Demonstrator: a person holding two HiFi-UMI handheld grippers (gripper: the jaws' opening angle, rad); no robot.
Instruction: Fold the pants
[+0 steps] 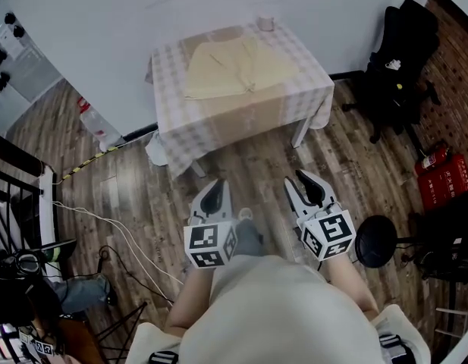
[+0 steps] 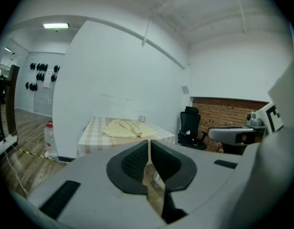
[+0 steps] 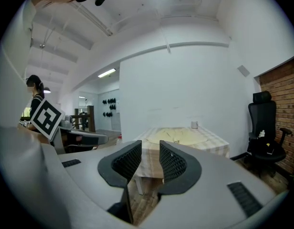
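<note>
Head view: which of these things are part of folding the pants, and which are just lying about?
For the job: pants lying on the table; left gripper, shut; right gripper, open and empty.

Just lying about: cup at the table's far edge; office chair; water bottle by the wall; cables on the floor.

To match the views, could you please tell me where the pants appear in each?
Head view: pants top centre, on the checked table.
Left gripper view: pants left of centre.
Right gripper view: pants near centre.
Shared landmark: small cup behind them.
</note>
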